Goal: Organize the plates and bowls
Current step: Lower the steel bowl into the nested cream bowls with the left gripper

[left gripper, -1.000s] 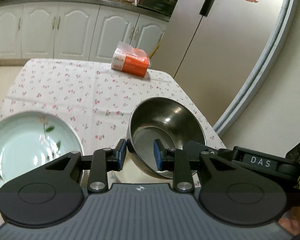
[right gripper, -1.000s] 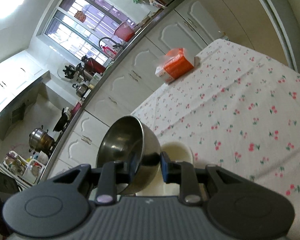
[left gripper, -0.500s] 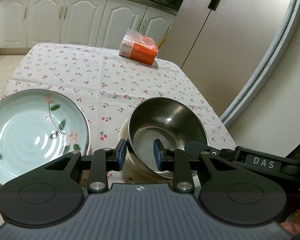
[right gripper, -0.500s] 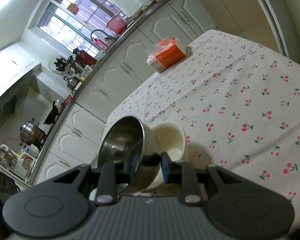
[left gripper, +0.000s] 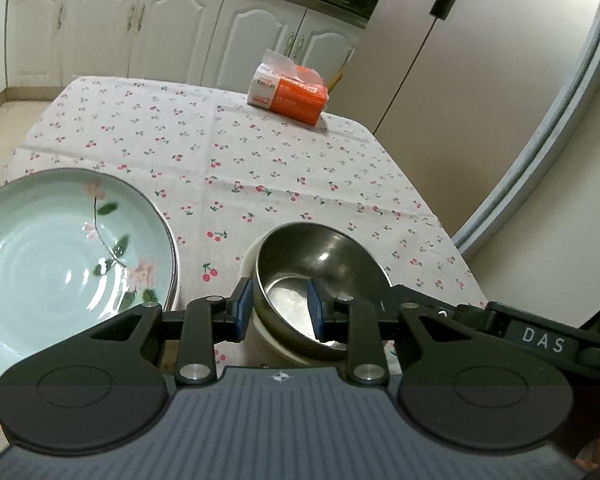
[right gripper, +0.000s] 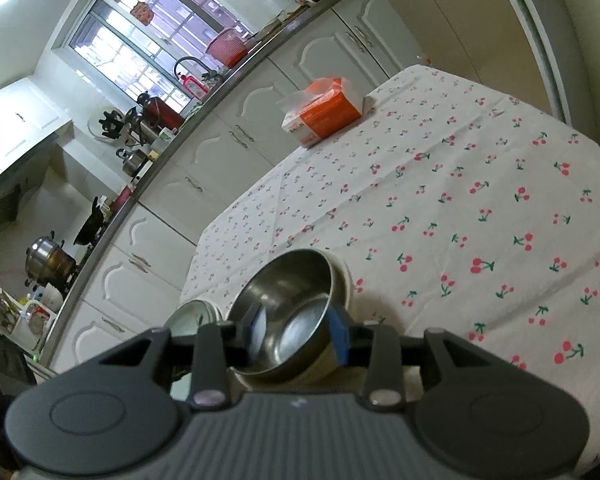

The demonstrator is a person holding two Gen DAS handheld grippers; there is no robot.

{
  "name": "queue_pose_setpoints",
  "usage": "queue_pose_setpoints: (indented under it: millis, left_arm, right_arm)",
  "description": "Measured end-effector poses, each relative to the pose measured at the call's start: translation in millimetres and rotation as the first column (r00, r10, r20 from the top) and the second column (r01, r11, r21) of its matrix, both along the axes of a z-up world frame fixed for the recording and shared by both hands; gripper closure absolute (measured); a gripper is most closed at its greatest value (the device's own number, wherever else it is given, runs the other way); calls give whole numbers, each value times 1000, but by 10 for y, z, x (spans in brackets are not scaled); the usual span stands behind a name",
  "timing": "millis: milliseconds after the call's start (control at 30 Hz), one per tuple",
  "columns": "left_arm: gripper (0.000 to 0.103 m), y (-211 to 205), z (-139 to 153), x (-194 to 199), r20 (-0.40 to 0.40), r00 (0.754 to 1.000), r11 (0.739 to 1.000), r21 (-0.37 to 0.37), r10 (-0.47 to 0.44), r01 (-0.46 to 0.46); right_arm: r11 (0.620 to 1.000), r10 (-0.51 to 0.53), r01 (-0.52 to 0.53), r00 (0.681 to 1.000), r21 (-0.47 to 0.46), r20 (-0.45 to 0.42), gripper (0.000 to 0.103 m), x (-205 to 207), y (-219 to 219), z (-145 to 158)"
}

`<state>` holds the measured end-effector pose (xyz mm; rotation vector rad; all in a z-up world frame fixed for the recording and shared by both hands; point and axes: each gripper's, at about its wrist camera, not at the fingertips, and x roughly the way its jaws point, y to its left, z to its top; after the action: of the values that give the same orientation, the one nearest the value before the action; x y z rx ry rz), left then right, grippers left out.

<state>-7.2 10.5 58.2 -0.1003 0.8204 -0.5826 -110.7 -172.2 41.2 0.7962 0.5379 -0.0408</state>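
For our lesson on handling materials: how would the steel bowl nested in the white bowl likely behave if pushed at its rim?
The steel bowl looks polished, so probably slippery. It sits tilted in the white bowl, so it would likely rock or slide. Thin walls suggest it's light.

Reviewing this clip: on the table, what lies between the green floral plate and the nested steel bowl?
Nothing but bare cherry-print tablecloth; the left wrist view shows that strip between the green floral plate and the steel bowl, which sits in a white bowl.
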Motion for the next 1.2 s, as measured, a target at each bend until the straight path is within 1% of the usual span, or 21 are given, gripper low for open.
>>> queue_pose_setpoints:
  millis: [67, 133, 167, 200, 233, 300, 333, 433, 500, 567, 667, 800, 1033, 1200]
  left_arm:
    - [72, 29, -6, 3, 6, 1000, 1000, -5, 13, -13]
    - [70, 67, -3, 8, 13, 1000, 1000, -12, 28, -28]
    - [69, 91, 0, 15, 9, 999, 999, -21, 35, -34]
    - [67, 107, 3, 31, 6, 999, 999, -26, 41, -40]
    - [66, 116, 5, 49, 7, 999, 999, -28, 46, -46]
    - [63, 138, 27, 65, 16, 998, 998, -30, 58, -57]
    - [60, 145, 31, 79, 14, 998, 997, -36, 64, -64]
    - [56, 160, 9, 157, -10, 998, 996, -63, 66, -66]
    - [56, 130, -19, 192, -15, 997, 995, -62, 73, -74]
    - [55, 111, -49, 226, -34, 997, 994, -81, 68, -71]
    - [57, 59, -91, 265, -44, 997, 994, -83, 60, -64]
    - [60, -22, -150, 299, -47, 997, 994, -93, 57, -61]
    - [62, -87, -212, 335, -6, 999, 994, -91, 54, -54]
    - [61, -103, -209, 339, 4, 998, 995, -81, 55, -55]
  right_arm:
    - [1000, -11, 11, 1000, -17, 3, 63, -18, -4, 10]
    - [999, -30, 30, 1000, -29, 5, 52, -40, -34, 17]
    - [999, -37, 37, 999, -32, 4, 49, -50, -51, 17]
    - [998, -46, 46, 999, -31, 4, 45, -60, -71, 15]
    - [998, -58, 58, 998, -23, 6, 40, -72, -100, 5]
    - [997, -72, 72, 997, 4, 9, 35, -81, -155, -15]
    - [997, -74, 74, 997, 22, 11, 34, -79, -183, -25]
    - [995, -78, 77, 997, 64, 14, 34, -70, -242, -65]
    - [993, -77, 76, 997, 93, 13, 34, -50, -271, -91]
    - [990, -75, 73, 997, 121, 12, 34, -24, -285, -121]
    - [986, -73, 71, 997, 148, 12, 35, 25, -292, -158]
    - [985, -63, 61, 998, 159, 7, 41, 72, -288, -201]
    - [977, -44, 45, 999, 207, -10, 54, 99, -276, -316]
    - [979, -31, 33, 999, 201, -14, 57, 102, -229, -326]
